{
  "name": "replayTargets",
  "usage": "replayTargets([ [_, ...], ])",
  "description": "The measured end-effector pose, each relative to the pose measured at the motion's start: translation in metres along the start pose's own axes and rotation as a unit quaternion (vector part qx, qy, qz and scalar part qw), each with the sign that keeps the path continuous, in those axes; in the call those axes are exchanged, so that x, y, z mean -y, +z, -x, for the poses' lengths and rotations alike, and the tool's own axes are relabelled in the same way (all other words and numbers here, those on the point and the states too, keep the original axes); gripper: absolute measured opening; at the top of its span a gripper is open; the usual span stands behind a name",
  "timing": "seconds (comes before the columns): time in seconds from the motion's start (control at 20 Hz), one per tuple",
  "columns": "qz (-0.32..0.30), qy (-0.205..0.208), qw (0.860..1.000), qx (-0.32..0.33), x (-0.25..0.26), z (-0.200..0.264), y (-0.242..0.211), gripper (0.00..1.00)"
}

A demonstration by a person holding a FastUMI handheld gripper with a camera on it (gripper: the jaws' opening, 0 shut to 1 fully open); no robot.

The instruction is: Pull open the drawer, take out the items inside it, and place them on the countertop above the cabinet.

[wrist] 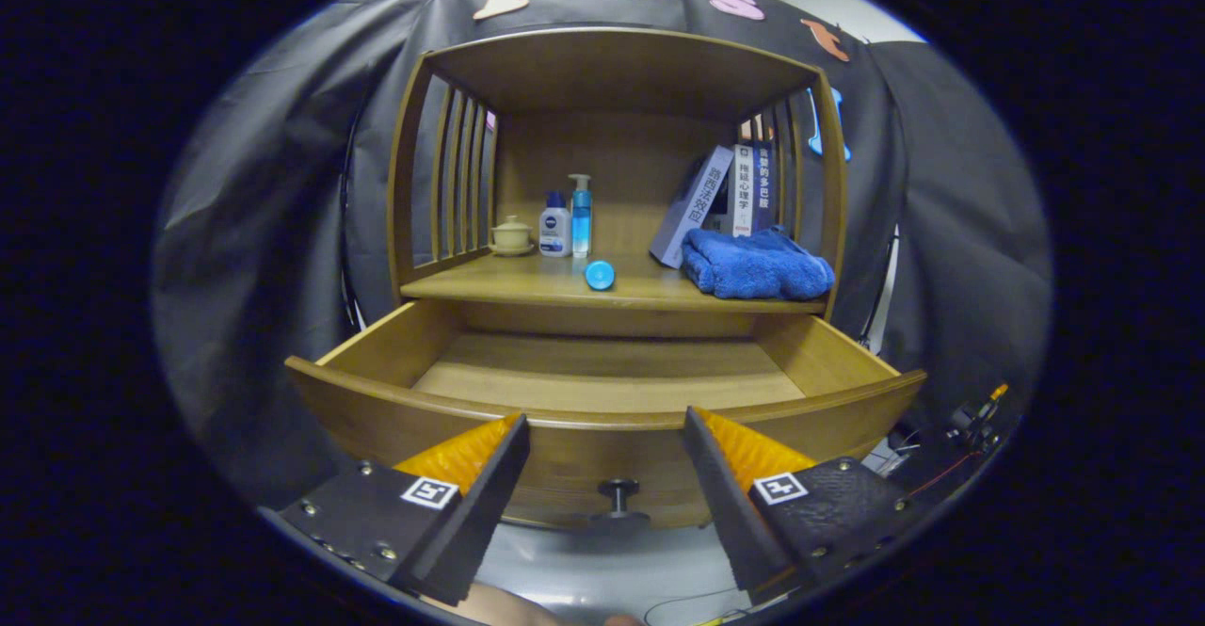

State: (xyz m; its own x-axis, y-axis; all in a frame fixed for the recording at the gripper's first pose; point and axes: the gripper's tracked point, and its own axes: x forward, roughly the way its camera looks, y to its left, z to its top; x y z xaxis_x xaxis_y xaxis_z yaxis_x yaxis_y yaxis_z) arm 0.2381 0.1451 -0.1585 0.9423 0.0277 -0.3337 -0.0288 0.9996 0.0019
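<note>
1. My claw (605,419) sat at the bottom centre of the frame with its two fingers spread wide apart, pinching nothing.
2. The dark drawer knob (618,491) showed in the gap between my fingers, low in the frame, touched by neither.
3. The drawer (602,391) stood pulled open just ahead of my fingertips, its curved front running across the lower middle; what I could see of its wooden floor was bare.
4. Above it, at mid-frame, lay the countertop (527,282) of the cabinet.
5. On the countertop, right of centre, a folded blue towel (756,265) lay in front of a few leaning books (720,198).
6. Near the centre front rested a small blue round item (600,274).
7. Further back, left of centre, stood a blue pump bottle (581,216), a white bottle (554,227) touching it or nearly so, and a small lidded cup (511,235).
</note>
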Motion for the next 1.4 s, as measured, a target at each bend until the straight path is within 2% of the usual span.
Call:
replayTargets([
  [0.2, -0.003, -0.004, 1.000, 0.021, -0.002, -0.024, 0.018, 0.99],
  [0.25, -0.005, -0.004, 1.000, 0.000, -0.002, -0.029, 0.010, 0.98],
  [0.3, -0.014, -0.006, 1.000, 0.019, -0.004, -0.040, 0.019, 0.98],
  [0.35, -0.016, -0.008, 1.000, 0.003, -0.004, -0.044, 0.019, 0.98],
  [0.75, -0.018, -0.009, 1.000, 0.008, -0.006, -0.104, 0.035, 0.98],
  [1.4, -0.015, -0.006, 1.000, 0.007, -0.006, -0.148, 0.047, 0.98],
])
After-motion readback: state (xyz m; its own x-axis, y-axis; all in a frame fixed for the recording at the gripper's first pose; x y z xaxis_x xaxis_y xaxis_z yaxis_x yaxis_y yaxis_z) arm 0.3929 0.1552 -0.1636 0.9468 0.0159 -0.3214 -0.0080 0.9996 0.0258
